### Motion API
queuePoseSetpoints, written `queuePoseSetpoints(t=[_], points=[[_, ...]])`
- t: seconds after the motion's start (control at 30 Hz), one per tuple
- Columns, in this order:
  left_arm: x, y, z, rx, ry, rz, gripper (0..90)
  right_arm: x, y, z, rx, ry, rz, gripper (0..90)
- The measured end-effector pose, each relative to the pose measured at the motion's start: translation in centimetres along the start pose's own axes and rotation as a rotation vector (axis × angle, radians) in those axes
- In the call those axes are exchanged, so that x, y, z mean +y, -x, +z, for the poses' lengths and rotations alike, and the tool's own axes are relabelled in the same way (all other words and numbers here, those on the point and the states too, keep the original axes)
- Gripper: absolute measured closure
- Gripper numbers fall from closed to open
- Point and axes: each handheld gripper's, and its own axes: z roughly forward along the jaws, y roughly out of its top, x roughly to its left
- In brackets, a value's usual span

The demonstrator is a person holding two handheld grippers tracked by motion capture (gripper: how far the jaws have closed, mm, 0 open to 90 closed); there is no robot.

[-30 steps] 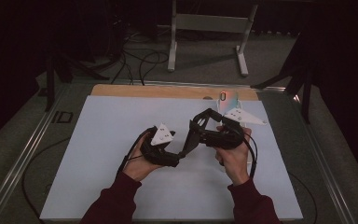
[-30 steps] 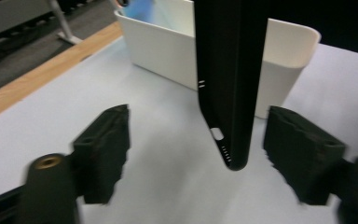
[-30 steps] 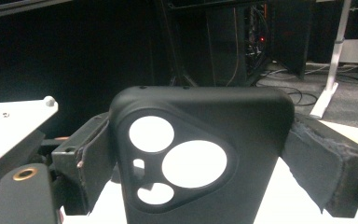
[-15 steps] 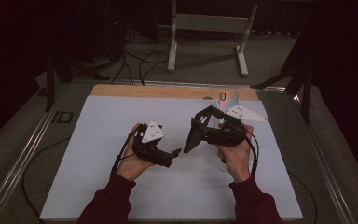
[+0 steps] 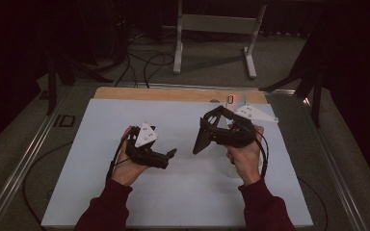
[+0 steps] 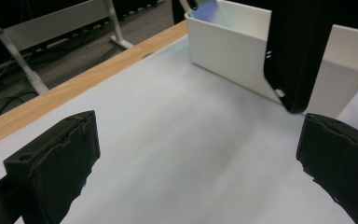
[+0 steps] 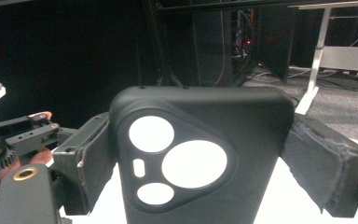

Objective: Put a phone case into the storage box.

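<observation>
Dark floor with loose cables and a pale metal stand [image 5: 214,29] lies beyond a bench [image 5: 173,94] whose far edge is bare wood and whose top is covered by a pale blue-white sheet [image 5: 91,183]. Above that sheet, right of its middle, a matte black soft phone case [image 7: 200,154] with round and oval camera cut-outs is held off the surface, its lower edge tilted down toward the left in the high view. The right gripper [image 5: 211,132] has its fingers [image 7: 324,161] pressed on the two side edges of the case, so they stand as far apart as the case is wide. A white rectangular open box [image 6: 235,46] stands on the sheet just under and behind that hand, and the case hangs in front of it in the left gripper view. The left gripper [image 6: 196,161] is well apart from the case, to its left, held low over the sheet; its fingers [image 6: 56,161] have just been opening and now stand wide with nothing between them. Dark red sleeves [image 5: 103,211] come in from the near edge.
</observation>
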Motion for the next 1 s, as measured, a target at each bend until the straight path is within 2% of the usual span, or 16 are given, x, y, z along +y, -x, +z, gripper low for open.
queuePoseSetpoints(t=[0.23, 0.7, 1.0], points=[[-0.5, -0.7, -0.4, 0.027, 0.002, -0.021, 0.0, 0.2, 0.4, 0.2, -0.013, -0.002, -0.005, 13.8], [-1.5, -1.8, -1.3, 0.055, 0.007, -0.041, 0.0, 0.5, 1.0, 0.4, -0.032, 0.000, -0.007, 13.8], [-2.1, -2.5, -2.2, 0.083, 0.031, -0.052, 0.0, 0.8, 1.5, 0.5, -0.049, 0.007, -0.008, 13.8]])
